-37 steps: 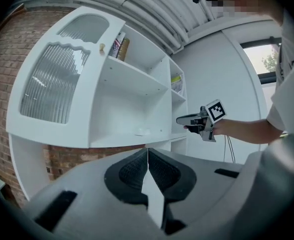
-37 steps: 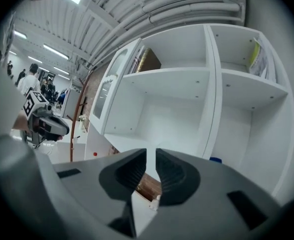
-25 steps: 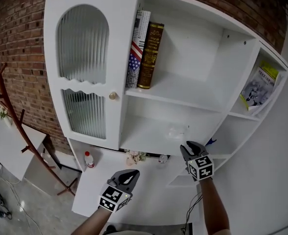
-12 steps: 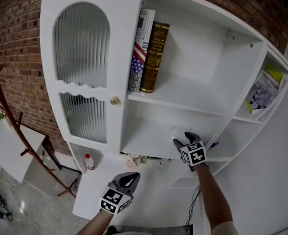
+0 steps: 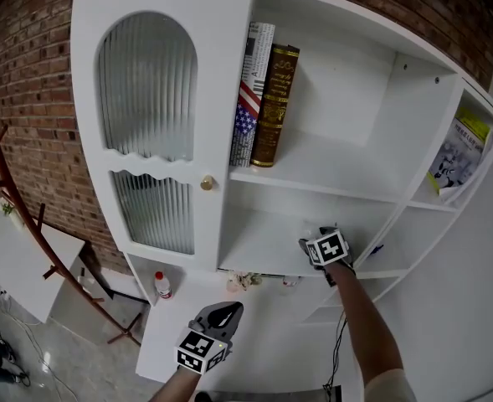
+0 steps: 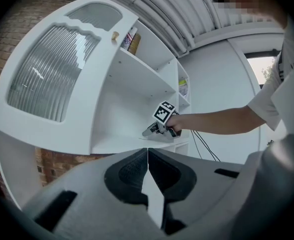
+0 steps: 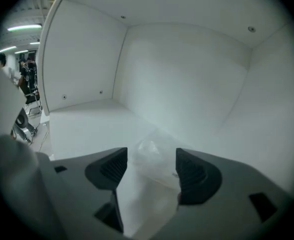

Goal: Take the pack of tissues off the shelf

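Note:
The pack of tissues, clear wrap over white, lies on the floor of the lower shelf compartment. In the head view my right gripper covers most of it. That gripper reaches into the compartment tilted downward. Its jaws have just been opening and now stand wide on either side of the pack, and the pads do not press on it. My left gripper hangs low in front of the cabinet, shut and empty. From there I see the right gripper at the shelf edge.
Two upright books stand on the shelf above. The ribbed-glass door with a knob is closed at left. A red-capped bottle and small items sit on the counter. A magazine leans in the right side shelf.
My right gripper has moved up and forward into the lower compartment, and its jaws have spread around the tissue pack. The left gripper has sunk slightly.

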Tool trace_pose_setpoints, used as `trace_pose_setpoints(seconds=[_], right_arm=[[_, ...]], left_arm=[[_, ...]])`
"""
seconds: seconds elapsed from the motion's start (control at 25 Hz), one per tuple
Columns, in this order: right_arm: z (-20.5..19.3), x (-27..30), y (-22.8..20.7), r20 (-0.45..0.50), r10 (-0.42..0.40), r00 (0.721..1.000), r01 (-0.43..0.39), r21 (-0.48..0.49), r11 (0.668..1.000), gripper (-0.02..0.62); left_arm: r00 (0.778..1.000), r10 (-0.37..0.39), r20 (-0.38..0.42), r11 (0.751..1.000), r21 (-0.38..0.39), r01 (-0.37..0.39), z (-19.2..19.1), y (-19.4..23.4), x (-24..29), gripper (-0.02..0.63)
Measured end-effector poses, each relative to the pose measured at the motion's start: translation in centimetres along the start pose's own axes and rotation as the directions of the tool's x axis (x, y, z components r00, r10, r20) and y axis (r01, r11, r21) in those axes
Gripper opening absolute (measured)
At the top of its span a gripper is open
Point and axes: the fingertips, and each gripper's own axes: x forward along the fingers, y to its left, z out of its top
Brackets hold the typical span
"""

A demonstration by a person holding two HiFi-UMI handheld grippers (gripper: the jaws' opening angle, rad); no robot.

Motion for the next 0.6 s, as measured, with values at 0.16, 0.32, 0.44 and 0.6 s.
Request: trace_pose_setpoints(seconds=[0.16, 0.32, 0.44, 0.6], right_arm=[[-0.9, 1.3, -0.3, -0.065, 0.011, 0.998, -0.007, 0.058, 0.998, 0.276], [-1.6, 2.3, -0.7, -0.1, 0.045, 0.994, -0.031, 0.135, 0.99, 0.275], [-1.9, 2.6, -1.0, -0.101, 0.065, 0.993, -0.045, 0.19, 0.981, 0.239], [-2.2, 2.4, -1.1, -0.096, 0.031, 0.995, -0.017, 0.148, 0.989, 0.108]], left_arm=[[1.0, 0.011, -0.005, 1.0, -0.011, -0.011, -0.4, 0.9, -0.7, 0.026], [1.0, 0.012, -0.007, 1.0, -0.016, -0.013, -0.6, 1.4, -1.1, 0.026], [1.0, 0.011, -0.009, 1.0, -0.022, -0.011, -0.8, 1.5, -1.2, 0.026], [1.0, 0.012, -0.013, 1.0, -0.029, -0.012, -1.0, 1.8, -1.6, 0.026]])
